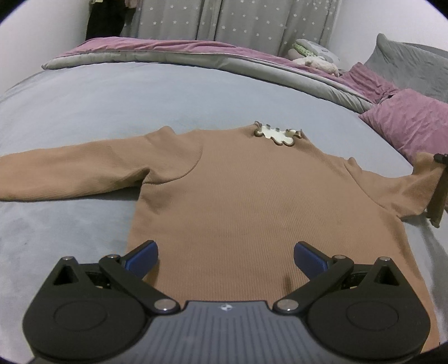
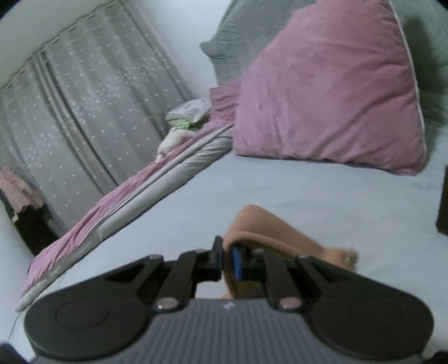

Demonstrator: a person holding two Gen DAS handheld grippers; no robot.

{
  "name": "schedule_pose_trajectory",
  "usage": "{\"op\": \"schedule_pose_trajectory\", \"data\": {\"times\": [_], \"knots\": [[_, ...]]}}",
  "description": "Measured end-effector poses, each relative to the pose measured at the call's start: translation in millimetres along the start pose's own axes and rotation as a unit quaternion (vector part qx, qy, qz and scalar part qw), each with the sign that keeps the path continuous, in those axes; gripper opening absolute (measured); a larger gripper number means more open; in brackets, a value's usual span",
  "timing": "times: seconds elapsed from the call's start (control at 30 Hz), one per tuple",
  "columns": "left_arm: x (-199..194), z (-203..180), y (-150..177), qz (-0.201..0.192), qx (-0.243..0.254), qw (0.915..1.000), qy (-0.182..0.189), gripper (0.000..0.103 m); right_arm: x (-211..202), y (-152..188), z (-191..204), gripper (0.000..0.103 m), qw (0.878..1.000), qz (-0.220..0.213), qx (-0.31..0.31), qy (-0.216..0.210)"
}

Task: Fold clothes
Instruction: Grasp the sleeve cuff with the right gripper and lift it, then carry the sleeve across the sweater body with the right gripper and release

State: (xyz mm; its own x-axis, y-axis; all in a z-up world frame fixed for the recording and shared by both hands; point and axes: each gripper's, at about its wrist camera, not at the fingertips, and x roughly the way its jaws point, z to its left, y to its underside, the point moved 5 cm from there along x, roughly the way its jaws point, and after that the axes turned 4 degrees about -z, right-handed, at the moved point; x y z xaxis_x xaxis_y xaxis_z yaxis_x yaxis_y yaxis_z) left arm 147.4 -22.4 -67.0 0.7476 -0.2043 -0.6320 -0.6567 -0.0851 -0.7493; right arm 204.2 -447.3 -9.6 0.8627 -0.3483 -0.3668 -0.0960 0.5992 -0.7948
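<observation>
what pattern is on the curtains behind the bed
Grey curtains with small white stars, clearest in the left wrist view.

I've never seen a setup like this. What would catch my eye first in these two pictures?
Most striking is the tan long-sleeved top spread flat on the pale blue bed, a white scalloped collar at its neck. The left gripper hovers over its hem with jaws wide apart, while the right gripper has its jaws closed on the end of one sleeve. A big pink pillow leans at the head of the bed.

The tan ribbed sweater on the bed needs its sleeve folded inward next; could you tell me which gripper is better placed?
Right: the right gripper already pinches the tan ribbed sweater by its sleeve, while the left gripper hovers open above the hem.
</observation>
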Motion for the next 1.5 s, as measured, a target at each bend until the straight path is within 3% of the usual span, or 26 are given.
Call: {"op": "schedule_pose_trajectory", "data": {"times": [0.4,0.83,1.17,1.33,1.5], "knots": [[-2.1,2.4,-3.3,-0.001,-0.011,0.9999,0.002,0.103,-31.8,34.0,73.6,0.008,0.995,0.006,-0.086,-0.043],[-2.9,6.1,-5.6,-0.002,-0.016,0.9999,0.002,0.103,-60.3,94.4,138.3,0.008,0.983,0.031,-0.156,-0.094],[1.6,6.5,-3.5,-0.009,-0.001,0.9999,-0.012,0.103,-65.6,161.5,171.2,0.008,0.96,0.08,-0.238,-0.123],[5.6,5.1,-1.3,-0.02,0.027,0.999,-0.03,0.103,-62.0,197.6,172.5,0.008,0.943,0.108,-0.281,-0.139],[9.4,5.8,3.3,-0.033,0.048,0.9972,-0.046,0.103,-56.7,221.2,162.3,0.008,0.936,0.143,-0.282,-0.152]]}}
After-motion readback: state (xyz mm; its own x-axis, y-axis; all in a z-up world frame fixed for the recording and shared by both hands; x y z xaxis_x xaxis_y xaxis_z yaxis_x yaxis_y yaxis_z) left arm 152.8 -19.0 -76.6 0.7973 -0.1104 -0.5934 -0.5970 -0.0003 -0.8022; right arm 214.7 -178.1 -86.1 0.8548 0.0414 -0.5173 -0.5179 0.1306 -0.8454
